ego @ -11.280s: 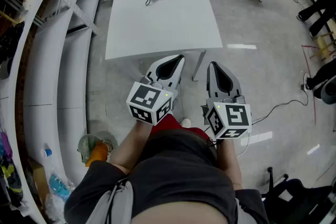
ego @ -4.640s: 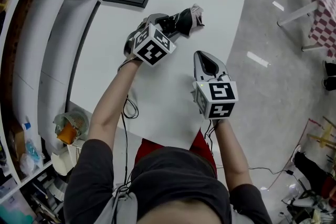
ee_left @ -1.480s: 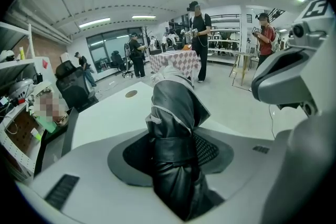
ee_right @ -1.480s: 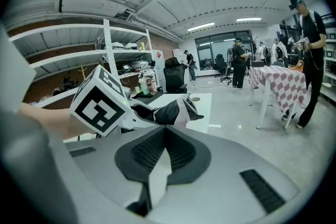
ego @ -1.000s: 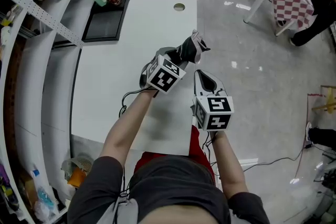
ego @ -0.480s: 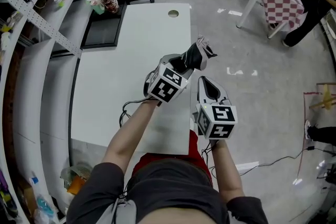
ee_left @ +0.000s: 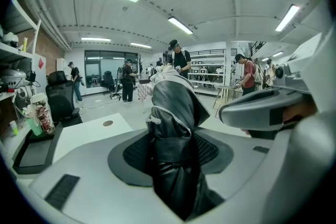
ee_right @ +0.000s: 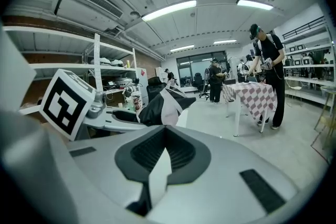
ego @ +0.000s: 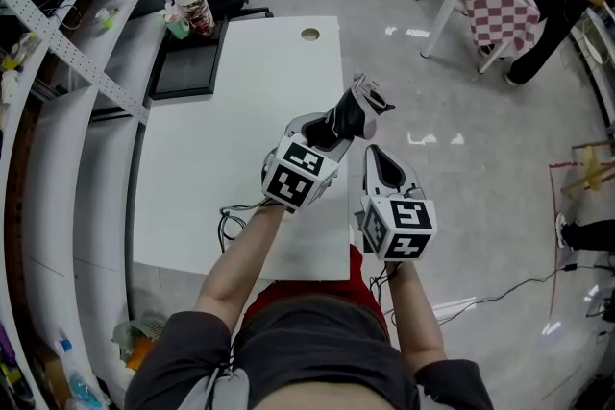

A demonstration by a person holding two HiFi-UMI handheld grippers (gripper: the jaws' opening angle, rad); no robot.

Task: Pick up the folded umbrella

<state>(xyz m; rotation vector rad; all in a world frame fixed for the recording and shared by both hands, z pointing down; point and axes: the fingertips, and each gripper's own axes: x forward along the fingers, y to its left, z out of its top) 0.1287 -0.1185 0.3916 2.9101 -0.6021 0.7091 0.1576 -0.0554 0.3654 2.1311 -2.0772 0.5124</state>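
The left tool [ego: 325, 128] clamps the black folded umbrella [ego: 356, 106], held above the white surface [ego: 240, 110]; beside it, the right tool [ego: 380, 158] is closed and empty.

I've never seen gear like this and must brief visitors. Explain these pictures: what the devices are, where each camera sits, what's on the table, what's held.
No robot here: a person holds a hand-worked claw in each hand, and the patterned cubes are part of them. One picture comes from a camera on the person's head, looking down. The other two come from cameras riding on each claw, looking along its jaws. The left claw is clamped on a black folded umbrella, held above the white table. The right claw is shut and empty. A dark tray lies at the table's far corner, a paper cup beside it.
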